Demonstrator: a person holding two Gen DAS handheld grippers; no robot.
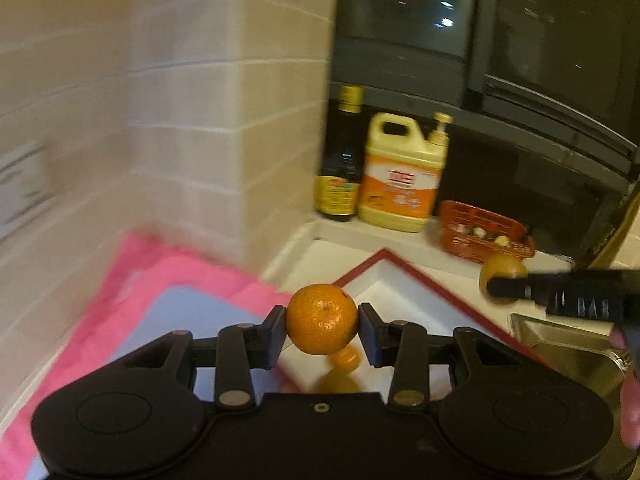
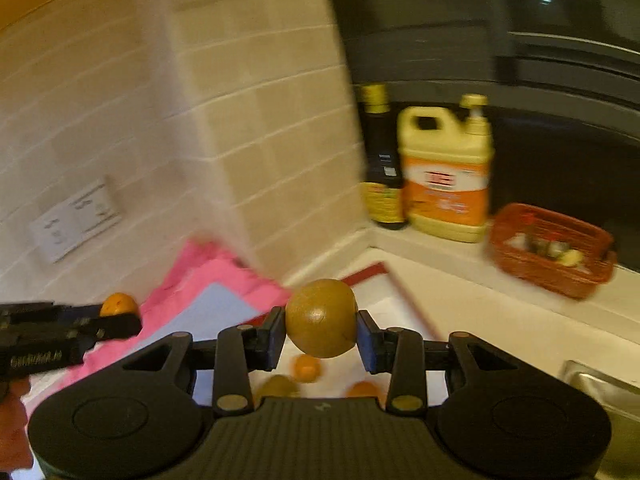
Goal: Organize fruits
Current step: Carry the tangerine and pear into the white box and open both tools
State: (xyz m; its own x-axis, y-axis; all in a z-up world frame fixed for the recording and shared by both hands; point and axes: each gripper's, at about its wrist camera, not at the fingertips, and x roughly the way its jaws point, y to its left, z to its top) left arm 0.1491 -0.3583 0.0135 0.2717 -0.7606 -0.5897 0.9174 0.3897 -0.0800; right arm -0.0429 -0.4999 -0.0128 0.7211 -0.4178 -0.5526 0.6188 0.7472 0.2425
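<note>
My left gripper is shut on an orange mandarin, lifted above the counter. My right gripper is shut on a brown kiwi, also held in the air. In the left wrist view the right gripper enters from the right with the kiwi at its tip. The right wrist view shows the left gripper at the left edge with the mandarin. Below lie a white red-edged mat with more mandarins and a kiwi, and a pink mat with a pale blue centre.
A tiled wall corner juts out straight ahead. On the ledge behind stand a dark sauce bottle, a yellow detergent jug and a red-brown basket. A steel sink lies at the right. A hand shows at the right edge.
</note>
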